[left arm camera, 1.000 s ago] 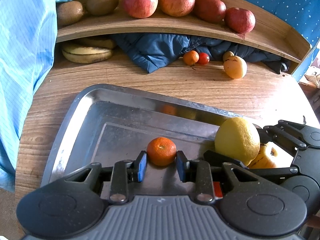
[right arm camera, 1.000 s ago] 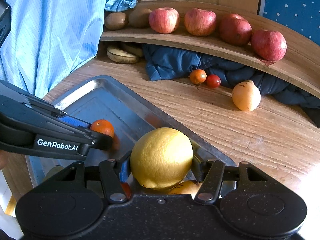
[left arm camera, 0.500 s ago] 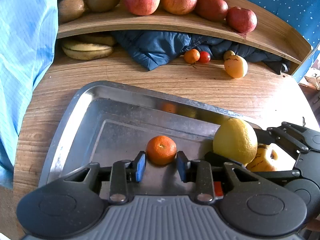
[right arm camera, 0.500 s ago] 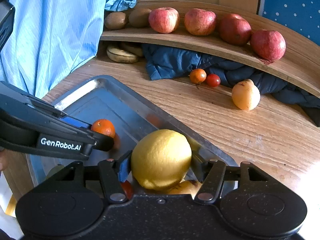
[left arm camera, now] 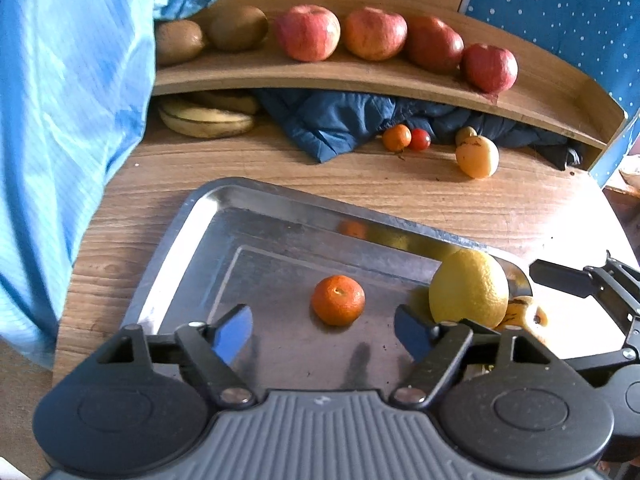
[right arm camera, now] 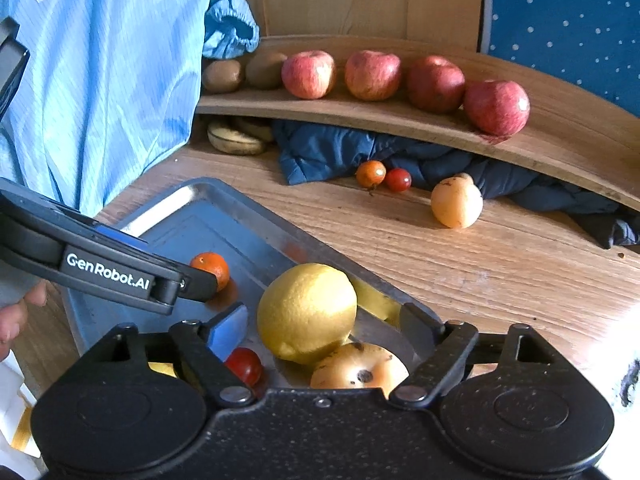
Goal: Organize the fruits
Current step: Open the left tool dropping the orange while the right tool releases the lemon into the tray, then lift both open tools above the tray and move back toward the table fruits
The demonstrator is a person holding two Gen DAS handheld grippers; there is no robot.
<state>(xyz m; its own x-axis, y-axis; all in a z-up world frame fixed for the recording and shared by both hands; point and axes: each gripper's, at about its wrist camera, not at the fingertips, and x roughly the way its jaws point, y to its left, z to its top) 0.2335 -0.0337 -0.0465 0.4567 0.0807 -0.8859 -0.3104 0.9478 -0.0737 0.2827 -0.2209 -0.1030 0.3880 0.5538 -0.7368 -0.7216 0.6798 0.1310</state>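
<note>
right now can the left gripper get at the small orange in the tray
Probably yes. The left gripper is open, and the small orange sits alone on the bare tray floor just ahead of its fingertips, slightly right of centre. The big lemon lies off to the right, apart from it.

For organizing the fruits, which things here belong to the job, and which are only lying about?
Belong to the job:
- small orange mandarin on the shiny metal tray
- large yellow lemon
- small red cherry tomato in the tray
- four red apples on the curved wooden shelf

Only lying about:
- crumpled dark blue quilted jacket
- light blue striped garment
</note>
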